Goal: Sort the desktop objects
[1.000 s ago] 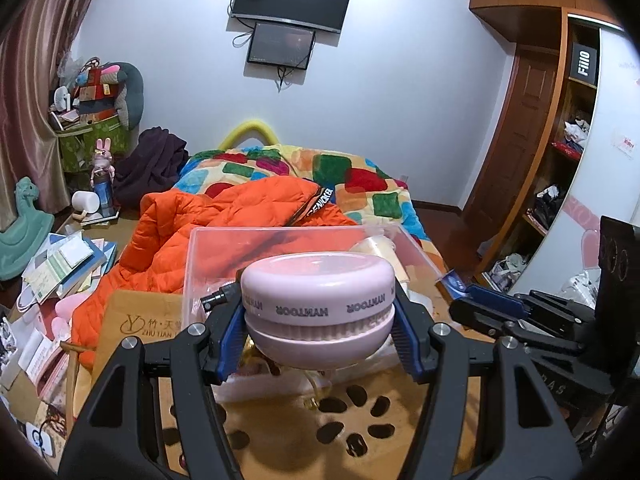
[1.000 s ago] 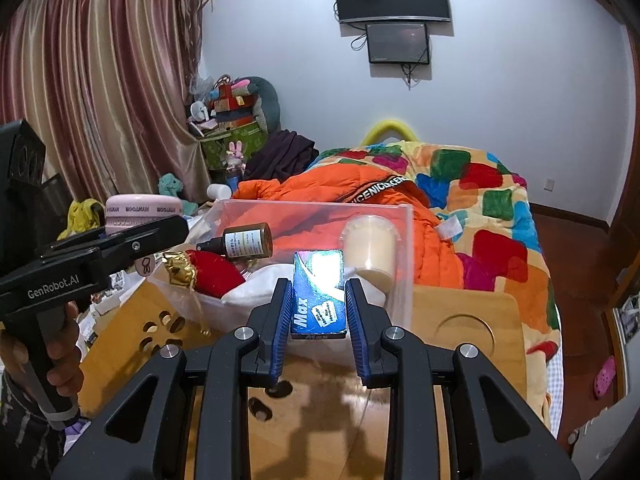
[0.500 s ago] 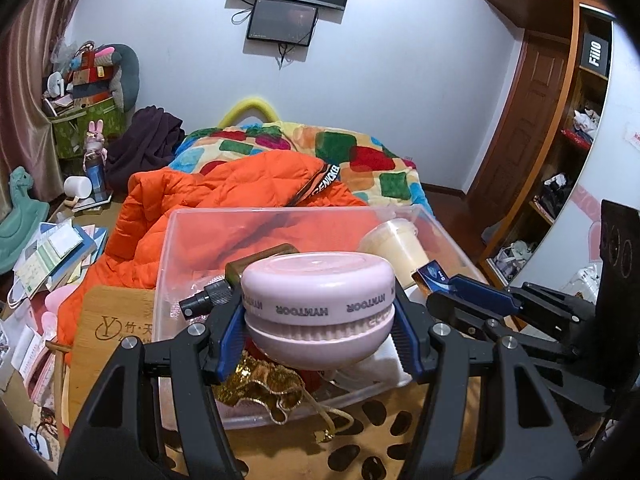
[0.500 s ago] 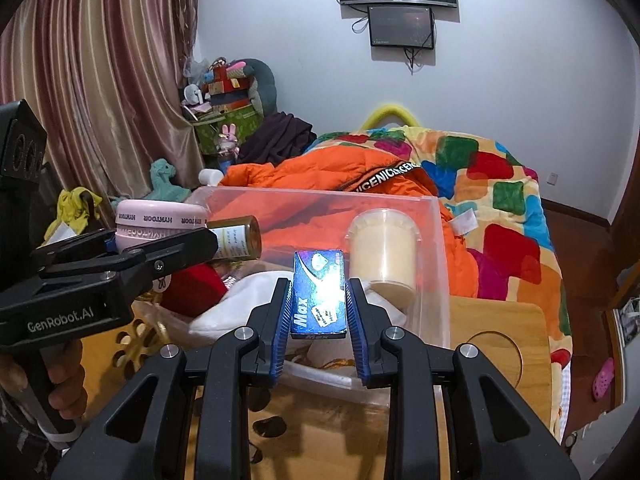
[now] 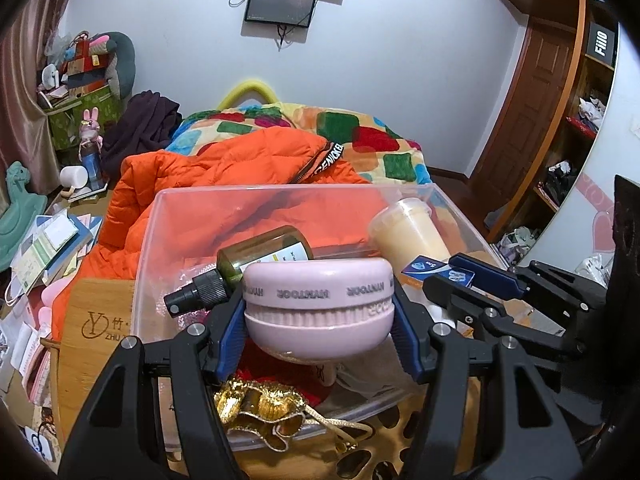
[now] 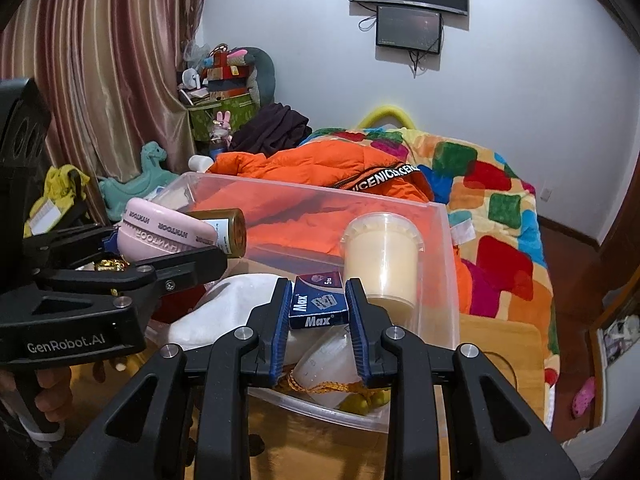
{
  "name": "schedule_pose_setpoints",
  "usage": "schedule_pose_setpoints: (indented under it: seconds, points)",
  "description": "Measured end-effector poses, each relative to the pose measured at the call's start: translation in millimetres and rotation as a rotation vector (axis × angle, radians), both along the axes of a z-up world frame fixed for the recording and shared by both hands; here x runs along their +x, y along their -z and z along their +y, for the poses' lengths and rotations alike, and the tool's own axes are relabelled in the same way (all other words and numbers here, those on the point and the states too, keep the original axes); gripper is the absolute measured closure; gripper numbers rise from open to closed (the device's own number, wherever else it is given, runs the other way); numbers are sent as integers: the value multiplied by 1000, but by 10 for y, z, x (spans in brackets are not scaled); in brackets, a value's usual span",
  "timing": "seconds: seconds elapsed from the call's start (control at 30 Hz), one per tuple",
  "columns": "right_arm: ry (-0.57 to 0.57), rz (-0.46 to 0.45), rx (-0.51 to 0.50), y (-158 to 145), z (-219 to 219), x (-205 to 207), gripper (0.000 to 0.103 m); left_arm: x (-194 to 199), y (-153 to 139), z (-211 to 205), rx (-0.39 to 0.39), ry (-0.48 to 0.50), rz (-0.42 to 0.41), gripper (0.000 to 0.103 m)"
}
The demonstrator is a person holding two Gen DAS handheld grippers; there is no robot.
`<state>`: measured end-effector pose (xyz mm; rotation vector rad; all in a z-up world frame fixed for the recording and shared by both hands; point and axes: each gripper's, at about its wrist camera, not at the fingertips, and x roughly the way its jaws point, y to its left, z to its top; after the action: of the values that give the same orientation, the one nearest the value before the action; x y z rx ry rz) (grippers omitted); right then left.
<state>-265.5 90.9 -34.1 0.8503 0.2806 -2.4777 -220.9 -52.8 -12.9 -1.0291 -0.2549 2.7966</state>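
Note:
My left gripper [image 5: 318,314] is shut on a round pink case [image 5: 318,308] and holds it over the near side of a clear plastic bin [image 5: 148,248]. My right gripper [image 6: 318,306] is shut on a small blue box marked Max [image 6: 318,306], held over the same bin [image 6: 444,248]. In the bin lie a brown spray bottle [image 5: 256,258], a cream lidded cup [image 5: 408,234], white cloth [image 6: 224,308] and a gold pouch [image 5: 260,404]. The pink case [image 6: 160,232] and left gripper [image 6: 160,264] show at the left of the right wrist view.
The bin stands on a wooden table [image 5: 96,312] with cut-out holes near the front. Behind it lie an orange jacket [image 5: 224,164] and a bed with a colourful blanket [image 6: 496,200]. Books and papers [image 5: 44,248] clutter the left; shelves [image 5: 580,120] stand at the right.
Both grippers have moved forward and over the bin with their objects still held. The bin's contents now sit closer and lower in both views.

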Motion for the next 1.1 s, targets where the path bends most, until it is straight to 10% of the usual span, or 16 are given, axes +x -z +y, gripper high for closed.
schedule_pose_setpoints:
  seconds: [0.33,0.8,1.1]
  points:
    - [27,53,53,-55,52,129,57,11,-28,9,-6,-4,-12,41]
    - [92,104,29,-280,215,395,21,265,-296,3,-3,3,48,14]
    - [89,68,-31,-396,313,609,16,535,-459,-19,-13,-15,94,10]
